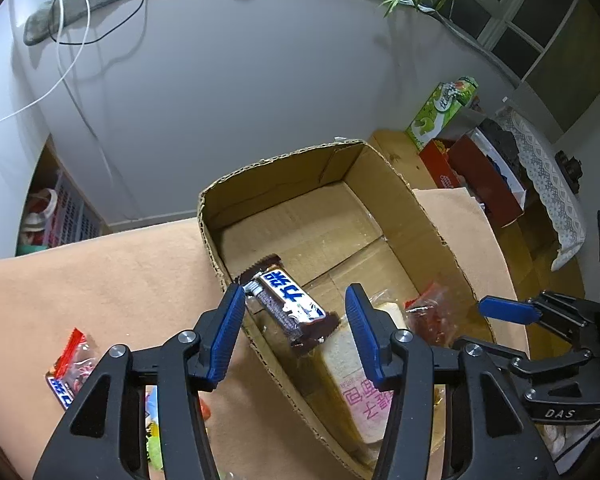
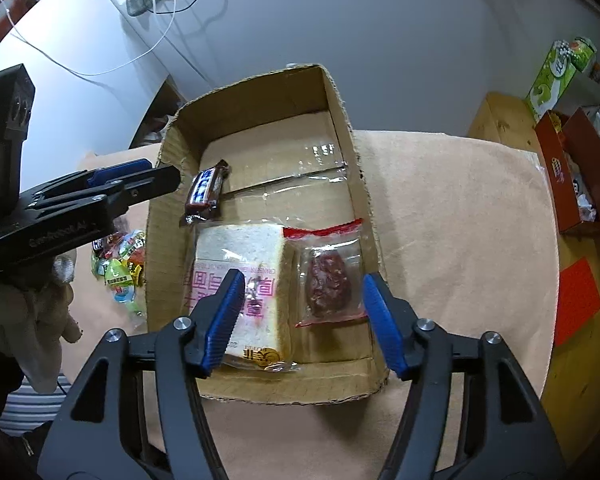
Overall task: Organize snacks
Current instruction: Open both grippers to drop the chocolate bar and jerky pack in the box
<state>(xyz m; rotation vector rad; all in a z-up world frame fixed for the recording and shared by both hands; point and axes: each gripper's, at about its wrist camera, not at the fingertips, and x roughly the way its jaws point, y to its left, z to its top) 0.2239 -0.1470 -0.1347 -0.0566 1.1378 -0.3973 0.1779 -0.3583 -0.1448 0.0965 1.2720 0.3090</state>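
An open cardboard box [image 1: 380, 168] [image 2: 256, 88] sits on a tan cloth. In it lie a brown and blue chocolate bar [image 1: 288, 304] [image 2: 206, 192], a wrapped bread slice with pink print [image 1: 356, 384] [image 2: 240, 268] and a clear red-topped bag with a dark dried fruit [image 1: 430, 314] [image 2: 328, 280]. My left gripper [image 1: 296, 332] is open over the box's left wall, with the bar between its open jaws and apart from both pads. My right gripper [image 2: 304, 320] is open and empty above the box's near end; it also shows in the left wrist view [image 1: 504, 310].
More wrapped snacks lie on the cloth left of the box [image 1: 70, 368] [image 2: 120, 264]. A green carton [image 1: 440, 112] [image 2: 556, 72] and red boxes [image 2: 580, 176] stand on a wooden table at the right. A grey wall with cables is behind.
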